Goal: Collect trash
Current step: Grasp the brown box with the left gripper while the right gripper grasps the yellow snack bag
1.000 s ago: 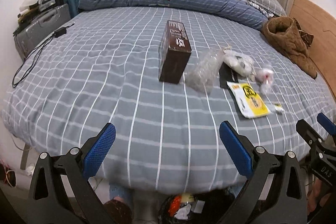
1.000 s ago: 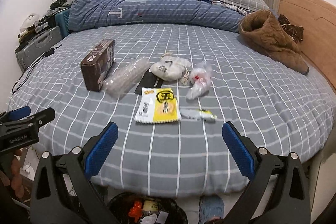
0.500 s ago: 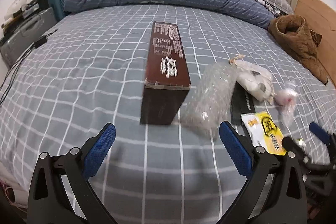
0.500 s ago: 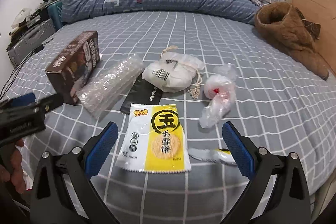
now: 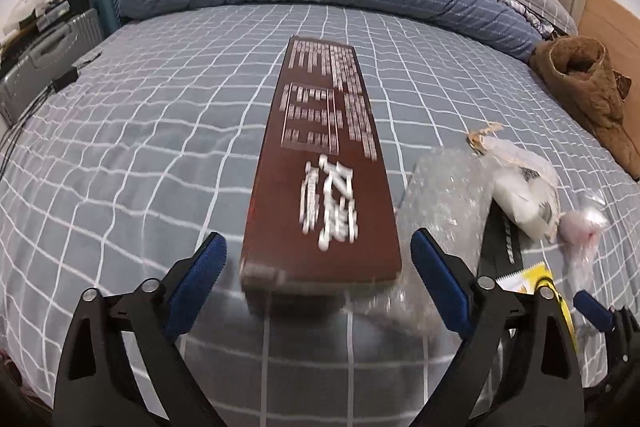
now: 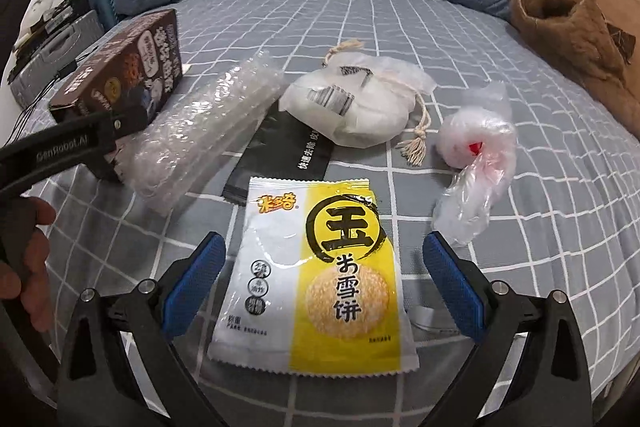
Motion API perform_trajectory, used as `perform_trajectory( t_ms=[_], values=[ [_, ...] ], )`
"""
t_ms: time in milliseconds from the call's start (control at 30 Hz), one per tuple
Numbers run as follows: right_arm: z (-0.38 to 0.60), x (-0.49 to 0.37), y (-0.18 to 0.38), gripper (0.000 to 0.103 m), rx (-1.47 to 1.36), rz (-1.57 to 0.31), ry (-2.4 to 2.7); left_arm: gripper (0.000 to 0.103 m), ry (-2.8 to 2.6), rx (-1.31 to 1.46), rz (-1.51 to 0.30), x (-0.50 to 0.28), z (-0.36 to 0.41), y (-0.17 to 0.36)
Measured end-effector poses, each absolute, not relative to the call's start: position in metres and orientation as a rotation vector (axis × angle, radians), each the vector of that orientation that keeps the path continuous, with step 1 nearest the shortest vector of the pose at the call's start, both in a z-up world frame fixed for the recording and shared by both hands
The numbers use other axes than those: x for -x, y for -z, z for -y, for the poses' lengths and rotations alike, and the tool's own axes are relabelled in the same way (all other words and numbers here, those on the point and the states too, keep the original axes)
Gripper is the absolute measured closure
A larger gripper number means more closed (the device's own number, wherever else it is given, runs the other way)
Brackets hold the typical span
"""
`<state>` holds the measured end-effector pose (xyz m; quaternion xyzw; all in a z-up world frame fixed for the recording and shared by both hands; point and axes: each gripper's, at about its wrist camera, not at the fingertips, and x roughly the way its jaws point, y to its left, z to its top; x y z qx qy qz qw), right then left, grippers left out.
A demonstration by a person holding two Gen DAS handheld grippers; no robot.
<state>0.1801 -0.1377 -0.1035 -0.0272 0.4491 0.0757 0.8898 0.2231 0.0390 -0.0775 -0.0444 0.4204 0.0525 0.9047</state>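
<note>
Closing in on the bed (image 5: 120,155), your left gripper (image 5: 316,267) straddles the brown box (image 5: 320,187) and your right gripper (image 6: 324,267) the yellow-and-white snack packet (image 6: 320,267) marked "玉", both jaws wide but just starting to narrow, pads not yet touching, lined up to pinch each piece of trash.

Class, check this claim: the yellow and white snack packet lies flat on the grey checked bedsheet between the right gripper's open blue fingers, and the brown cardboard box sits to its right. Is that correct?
One detail is wrong. In the right wrist view the brown cardboard box sits to the left of the yellow and white snack packet, not its right. The packet does lie flat on the grey checked bedsheet between the right gripper's open blue fingers.
</note>
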Motion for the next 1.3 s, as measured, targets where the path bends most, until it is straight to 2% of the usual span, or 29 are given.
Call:
perform_trajectory(
  t_ms=[133,233,300,433,500,600,767,1300],
  values=[
    [0.140,-0.187,0.111,0.020,0.035,-0.964,-0.154,0.023,-0.116,0.076,-0.874,-0.232,-0.037,0.081],
    [0.139,-0.189,0.115,0.029,0.039,-0.975,-0.158,0.036,-0.122,0.068,-0.895,-0.236,-0.036,0.088],
    [0.138,-0.190,0.116,0.038,0.052,-0.975,-0.167,0.052,-0.130,0.051,-0.899,-0.237,-0.037,0.090],
    [0.137,-0.187,0.116,0.049,0.058,-0.974,-0.177,0.054,-0.121,0.073,-0.899,-0.235,-0.042,0.090],
    [0.137,-0.186,0.115,0.061,0.056,-0.973,-0.187,0.055,-0.120,0.072,-0.897,-0.233,-0.042,0.089],
    [0.136,-0.184,0.113,0.070,0.058,-0.967,-0.189,0.056,-0.121,0.067,-0.895,-0.232,-0.042,0.088],
    [0.135,-0.181,0.107,0.075,0.061,-0.950,-0.187,0.056,-0.114,0.070,-0.896,-0.228,-0.041,0.086],
    [0.142,-0.158,0.085,0.078,0.065,-0.887,-0.186,0.057,-0.071,0.086,-0.882,-0.187,-0.033,0.066]
  ],
)
